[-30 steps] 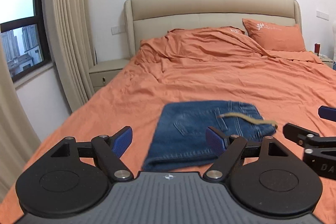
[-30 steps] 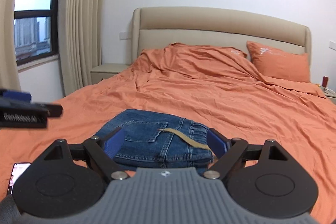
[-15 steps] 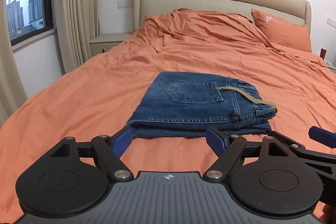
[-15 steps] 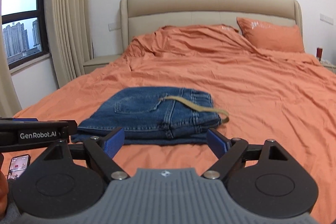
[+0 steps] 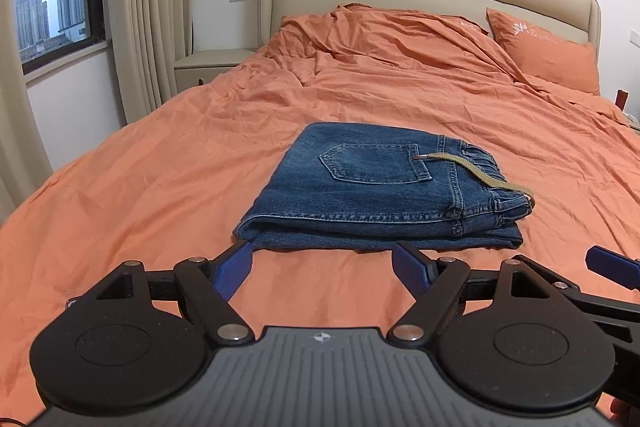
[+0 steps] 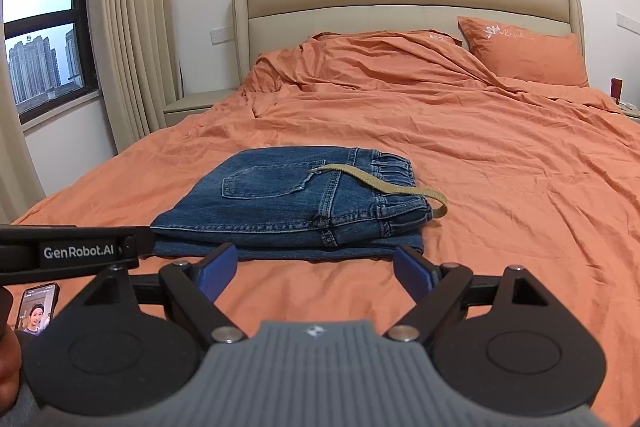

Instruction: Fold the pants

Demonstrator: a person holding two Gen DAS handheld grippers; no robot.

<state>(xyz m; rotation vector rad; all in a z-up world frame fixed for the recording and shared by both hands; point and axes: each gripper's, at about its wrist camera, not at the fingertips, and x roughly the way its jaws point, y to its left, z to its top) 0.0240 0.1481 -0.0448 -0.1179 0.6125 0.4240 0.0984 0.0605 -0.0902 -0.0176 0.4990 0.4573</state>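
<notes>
Status: the pants (image 5: 384,187) lie as a compact rectangular stack on the orange bed (image 5: 160,187), several denim layers visible at the near edge, back pocket up, elastic waistband toward 3 o'clock. Judged from this, the folding itself looks finished. One loose end: a tan drawstring (image 5: 476,173) trails across the top layer and hangs past the waistband corner. Whether tucking it in counts as part of the task cannot be told from here. Edges of the stack look roughly aligned; the lowest layer sticks out slightly at the near side.

Left gripper (image 5: 322,263): jaws spread wide, nothing between them. In the left wrist view the stack sits at 12 o'clock, its near left corner just beyond the left blue pad, apparently not touching. The folded left edge lies around 11 o'clock, the waistband at 1 o'clock.

Right gripper (image 6: 316,267): jaws likewise spread, empty. In the right wrist view the stack sits at 12 o'clock just past the fingertips, with bare sheet showing between the pads. Drawstring end at 1 o'clock.

The left gripper's arm crosses the right wrist view at 9 o'clock. A lit phone (image 6: 36,307) lies on the bed at 8 o'clock, well apart from the stack.

Judgement: both grippers stand clear of the cloth; remaining work, if any, is cosmetic (drawstring, squaring the bottom layer).
</notes>
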